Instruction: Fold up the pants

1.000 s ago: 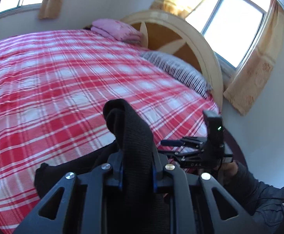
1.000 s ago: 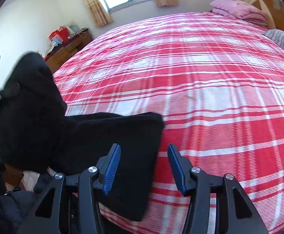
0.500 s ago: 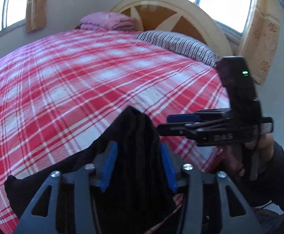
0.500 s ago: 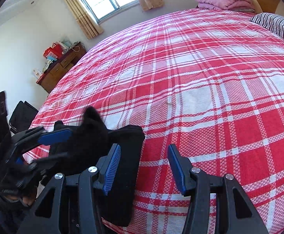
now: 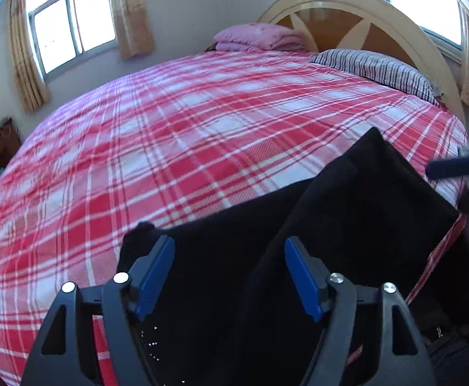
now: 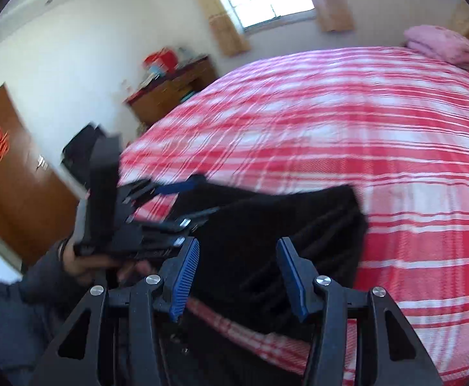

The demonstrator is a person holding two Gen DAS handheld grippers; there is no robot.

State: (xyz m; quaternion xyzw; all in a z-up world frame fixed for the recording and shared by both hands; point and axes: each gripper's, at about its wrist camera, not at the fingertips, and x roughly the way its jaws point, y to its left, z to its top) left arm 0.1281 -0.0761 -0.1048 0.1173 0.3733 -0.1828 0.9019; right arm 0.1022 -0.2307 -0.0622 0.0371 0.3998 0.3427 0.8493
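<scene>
The black pants (image 5: 347, 212) lie folded in a thick pile at the near edge of the red plaid bed (image 5: 176, 148). My left gripper (image 5: 229, 273) is open and empty just above the pile. My right gripper (image 6: 236, 270) is open and empty over the same pants (image 6: 276, 225). The left gripper also shows in the right wrist view (image 6: 170, 199), open at the pile's left side. One blue finger of the right gripper shows at the right edge of the left wrist view (image 5: 453, 165).
A striped pillow (image 5: 376, 70) and folded pink bedding (image 5: 260, 37) lie at the wooden headboard (image 5: 356, 9). A wooden dresser (image 6: 173, 90) with clutter stands by the far wall. A brown door (image 6: 12, 186) and a black bag (image 6: 79, 148) are at the left.
My left gripper has opened and let go of the pants, which now lie on the bed. Both grippers have swung round; the right stays open.
</scene>
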